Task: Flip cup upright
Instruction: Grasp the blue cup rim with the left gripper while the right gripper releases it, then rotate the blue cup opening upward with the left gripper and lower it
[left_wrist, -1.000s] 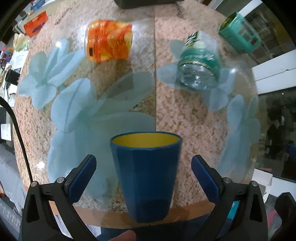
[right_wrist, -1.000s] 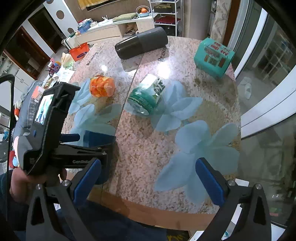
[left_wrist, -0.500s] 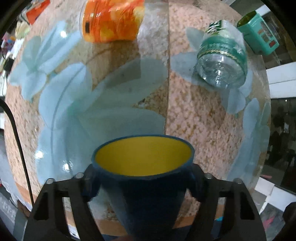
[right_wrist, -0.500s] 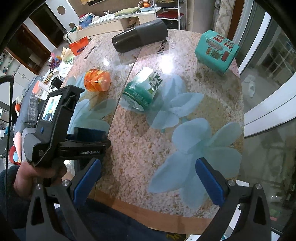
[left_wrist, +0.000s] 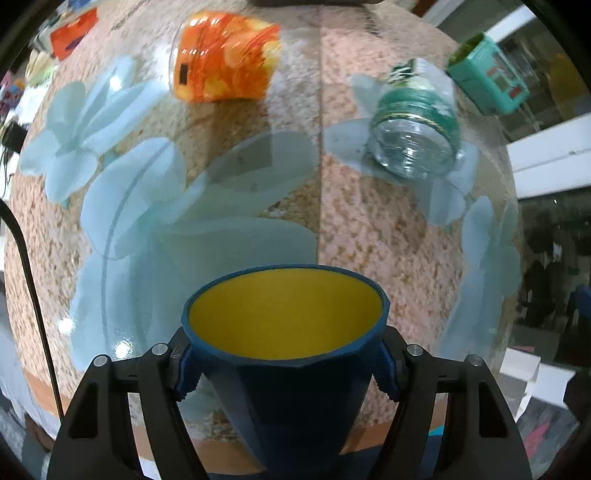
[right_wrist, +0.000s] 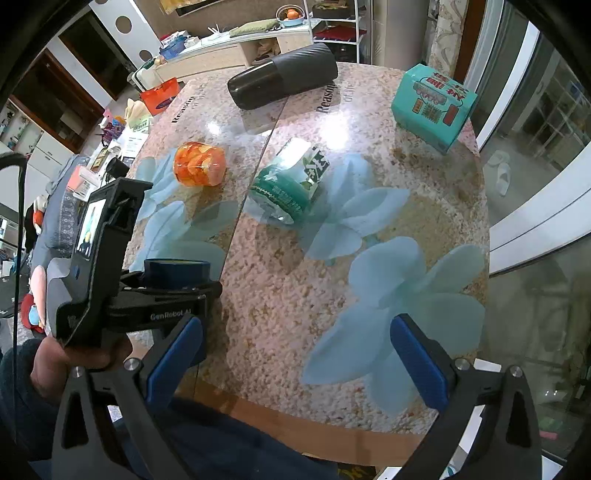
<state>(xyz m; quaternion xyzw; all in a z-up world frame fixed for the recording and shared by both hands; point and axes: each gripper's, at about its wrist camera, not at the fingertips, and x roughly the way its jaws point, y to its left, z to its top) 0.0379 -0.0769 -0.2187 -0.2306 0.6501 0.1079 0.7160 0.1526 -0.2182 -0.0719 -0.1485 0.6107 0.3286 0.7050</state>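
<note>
Left jaws tight on upright blue cup near table edge; right jaws wide.

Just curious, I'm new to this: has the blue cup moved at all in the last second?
Yes. In the right wrist view the blue cup stood low behind the left tongs and now shows above them, lifted off the table.

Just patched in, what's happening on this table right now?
The left tool is shut on the blue cup, which stands mouth up, its yellow inside showing, near the table's front edge. The right tool is open and holds nothing, off to the side over the table. Farther back, an orange jar and a green-labelled bottle lie on their sides, untouched.
</note>
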